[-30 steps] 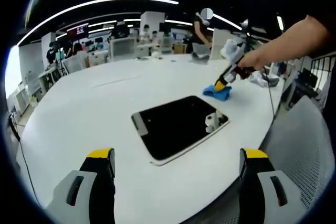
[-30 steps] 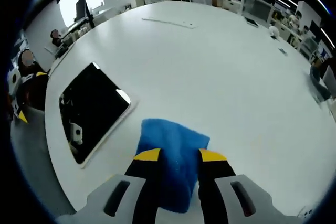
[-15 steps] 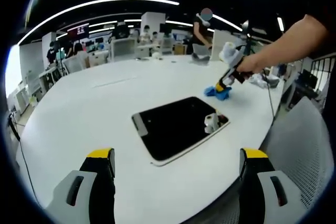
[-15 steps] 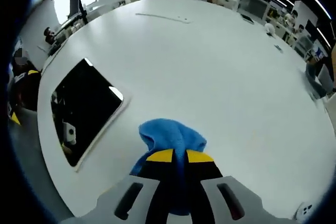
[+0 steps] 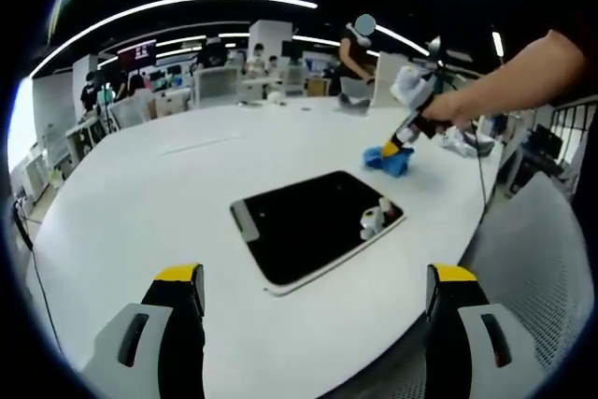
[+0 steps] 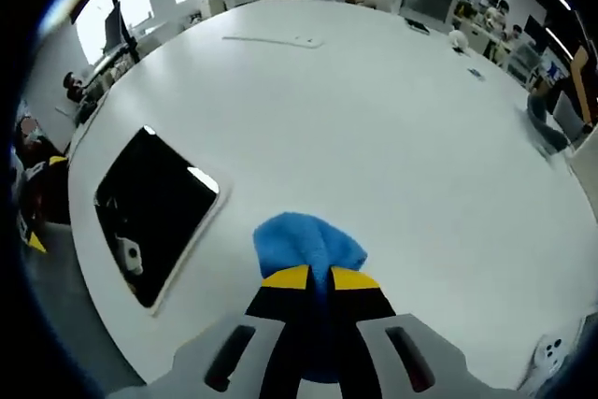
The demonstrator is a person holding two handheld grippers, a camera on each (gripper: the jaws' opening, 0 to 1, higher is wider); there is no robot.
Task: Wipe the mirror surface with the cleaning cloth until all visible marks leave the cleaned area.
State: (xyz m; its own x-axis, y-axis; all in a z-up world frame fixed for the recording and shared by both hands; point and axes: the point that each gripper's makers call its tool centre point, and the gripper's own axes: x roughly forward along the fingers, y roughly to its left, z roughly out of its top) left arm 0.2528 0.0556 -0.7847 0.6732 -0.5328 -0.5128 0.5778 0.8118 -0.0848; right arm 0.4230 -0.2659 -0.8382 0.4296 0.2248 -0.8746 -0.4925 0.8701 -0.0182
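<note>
Right gripper view: cleaning cloth [image 6: 308, 242], judged soft and light, is pinched mid-fold by right tongs [image 6: 311, 277]; left tongs [image 5: 315, 289] are held open above mirror [image 5: 313, 221].

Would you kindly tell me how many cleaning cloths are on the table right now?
1: the blue cleaning cloth is pinched in the right gripper, beside the mirror on the white table.

Your left yellow-tipped grey tongs [image 5: 316, 279] hang with jaws spread wide, gripping nothing. Your right yellow-tipped tongs [image 6: 319, 277] have jaws pinched together on a bunched blue cloth [image 6: 306, 243]. Your right forearm [image 5: 523, 77] stretches out, hand [image 5: 452, 107] wrapped around the tool.
</note>
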